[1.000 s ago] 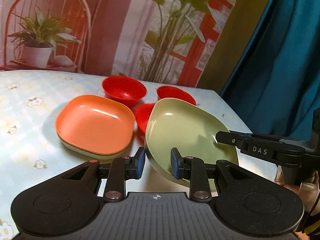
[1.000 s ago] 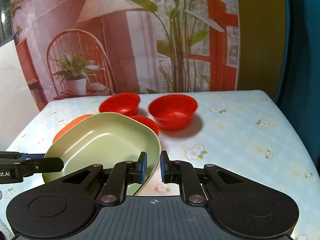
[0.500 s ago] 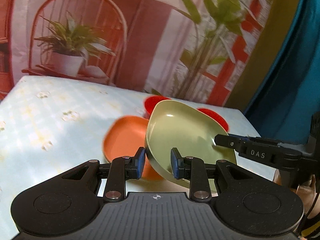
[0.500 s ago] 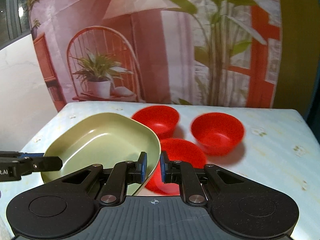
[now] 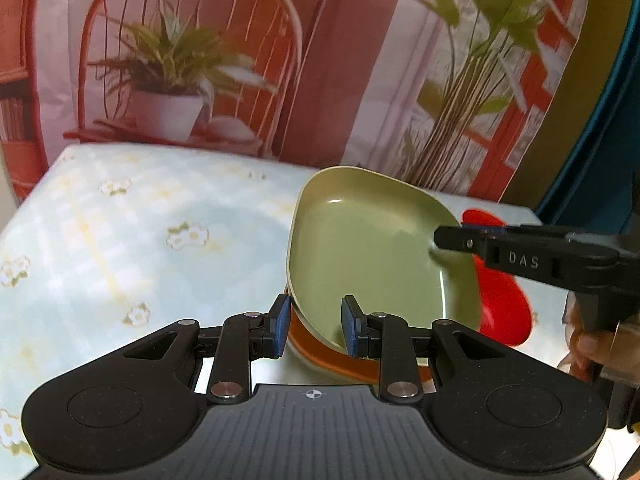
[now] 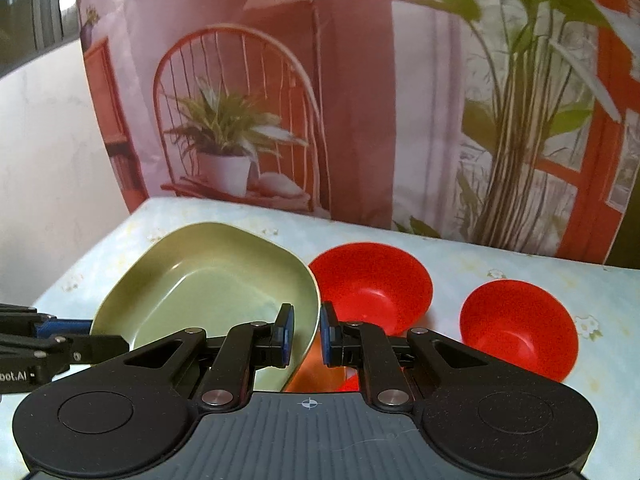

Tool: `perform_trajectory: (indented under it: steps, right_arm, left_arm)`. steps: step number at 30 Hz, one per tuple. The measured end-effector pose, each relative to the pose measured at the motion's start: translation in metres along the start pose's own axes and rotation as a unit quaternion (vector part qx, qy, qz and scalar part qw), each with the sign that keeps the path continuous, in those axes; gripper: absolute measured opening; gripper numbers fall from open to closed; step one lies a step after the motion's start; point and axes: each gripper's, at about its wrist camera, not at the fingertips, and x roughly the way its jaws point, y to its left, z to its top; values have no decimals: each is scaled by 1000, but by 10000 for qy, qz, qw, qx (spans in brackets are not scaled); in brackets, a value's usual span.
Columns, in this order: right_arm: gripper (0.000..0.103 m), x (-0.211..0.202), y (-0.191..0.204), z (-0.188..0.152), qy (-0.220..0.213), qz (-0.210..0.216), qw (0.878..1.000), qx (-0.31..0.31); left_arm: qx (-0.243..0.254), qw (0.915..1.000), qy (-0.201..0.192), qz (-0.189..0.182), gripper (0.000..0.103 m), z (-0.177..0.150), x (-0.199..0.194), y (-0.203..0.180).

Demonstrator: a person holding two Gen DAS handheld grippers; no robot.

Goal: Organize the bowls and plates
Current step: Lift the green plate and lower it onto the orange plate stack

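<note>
A light green plate (image 5: 372, 248) is held by both grippers, one on each side of its rim. My left gripper (image 5: 314, 326) is shut on its near-left rim. My right gripper (image 6: 306, 336) is shut on its right rim; the plate also shows in the right wrist view (image 6: 208, 284). The green plate sits tilted just above an orange plate (image 5: 340, 364), of which only an edge shows under it. Red bowls stand to the right: one (image 6: 372, 286) beside the plate, one (image 6: 520, 330) farther right.
The table has a pale blue cloth with flowers (image 5: 140, 248). A printed backdrop with a chair and plants (image 5: 200, 60) hangs behind the table. A teal curtain (image 5: 600, 140) is at the right. A white wall (image 6: 48, 160) is at the left.
Both grippers have carried the green plate leftward over the orange plate, which is now mostly covered. The red bowls now lie to the plate's right.
</note>
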Motion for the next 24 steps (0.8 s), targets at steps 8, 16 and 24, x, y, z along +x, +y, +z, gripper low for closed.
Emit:
perform_trajectory:
  steps: [8, 16, 24]
  right_arm:
    - [13, 19, -1, -15, 288, -115, 9995, -62]
    - [13, 26, -2, -31, 442, -209, 9988, -37]
    - [13, 27, -4, -32, 391, -282, 9988, -86]
  left_arm:
    - [96, 9997, 186, 82, 29, -10, 13, 0]
    - [115, 9997, 186, 127, 29, -8, 20, 1]
    - [189, 9993, 159, 274, 29, -9, 23, 2]
